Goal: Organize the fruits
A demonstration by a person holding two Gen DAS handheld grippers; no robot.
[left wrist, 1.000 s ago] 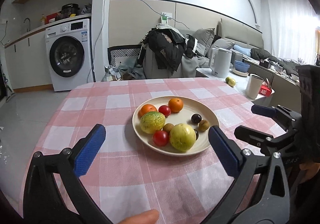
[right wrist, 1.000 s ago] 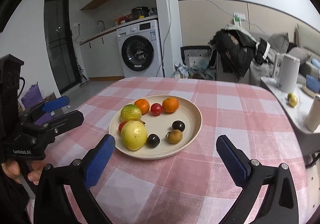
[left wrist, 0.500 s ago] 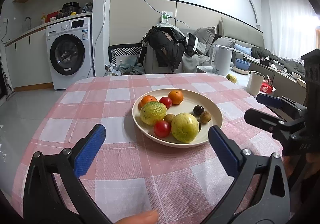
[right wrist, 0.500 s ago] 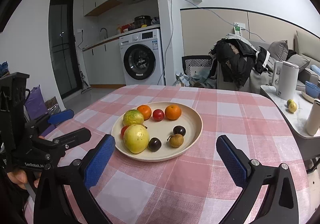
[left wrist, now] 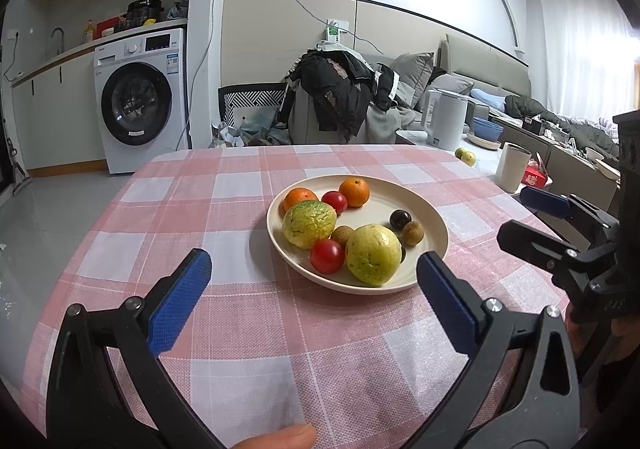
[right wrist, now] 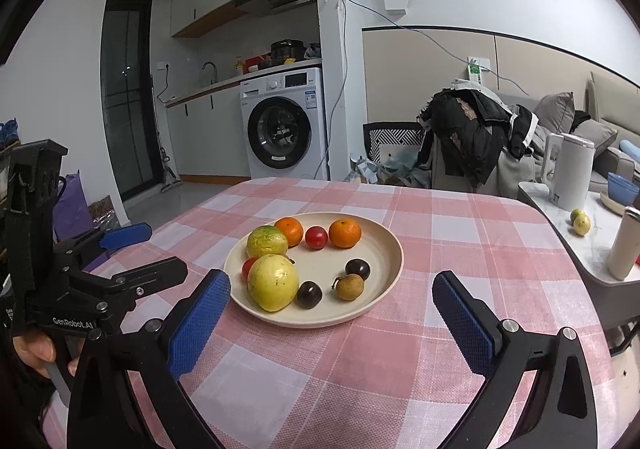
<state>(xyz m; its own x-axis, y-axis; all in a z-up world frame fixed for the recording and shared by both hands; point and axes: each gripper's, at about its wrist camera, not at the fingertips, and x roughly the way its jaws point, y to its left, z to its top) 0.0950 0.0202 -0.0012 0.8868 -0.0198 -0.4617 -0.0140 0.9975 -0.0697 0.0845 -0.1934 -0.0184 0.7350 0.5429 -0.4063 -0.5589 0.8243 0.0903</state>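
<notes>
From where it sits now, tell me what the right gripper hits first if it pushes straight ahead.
Probably the near rim of the plate, then the dark plum just inside. The right gripper is open, above the checked cloth; depth is unclear, so it might clear the rim.

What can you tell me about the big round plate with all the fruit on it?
The plate is round, cream-coloured and shallow with a low raised rim, smooth and matte. It lies flat on the pink-and-white checked tablecloth, ahead of both open grippers, which don't touch it. Fruit crowds its left side; the right part is bare.
</notes>
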